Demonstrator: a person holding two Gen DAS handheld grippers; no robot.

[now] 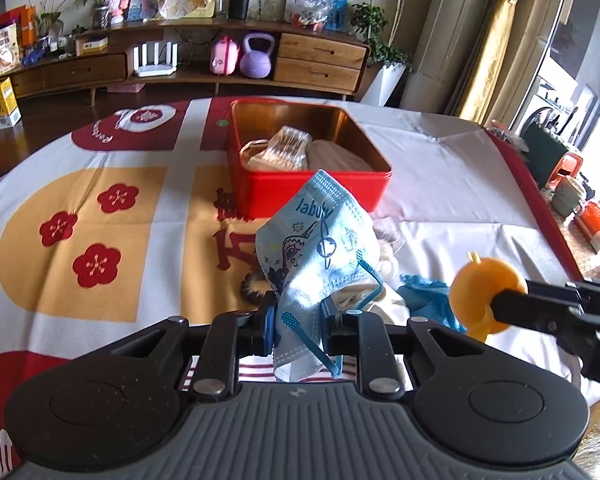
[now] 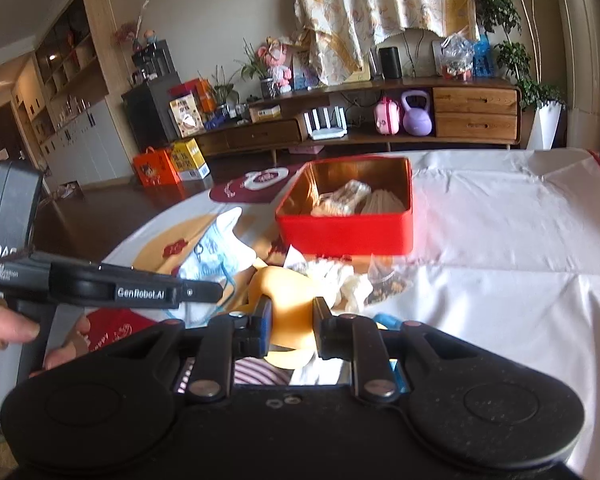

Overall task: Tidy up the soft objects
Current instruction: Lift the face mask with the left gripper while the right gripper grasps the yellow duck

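My left gripper [image 1: 298, 320] is shut on a light blue printed face mask [image 1: 320, 248], held up above the table in front of the red tin box [image 1: 284, 192]. The mask also shows in the right wrist view [image 2: 216, 248]. My right gripper [image 2: 291, 320] is shut on a soft orange toy [image 2: 288, 292]; it shows in the left wrist view [image 1: 484, 288] at the right. The red tin box [image 2: 348, 232] holds a clear packet [image 1: 284, 148] and a cream soft item [image 1: 336, 156].
A pile of soft items lies on the tablecloth below the grippers: white cloth [image 2: 348, 284], a blue glove [image 1: 428, 296], a furry dark piece [image 1: 254, 284], a striped cloth [image 2: 256, 372]. A wooden sideboard [image 1: 320, 60] stands beyond the table.
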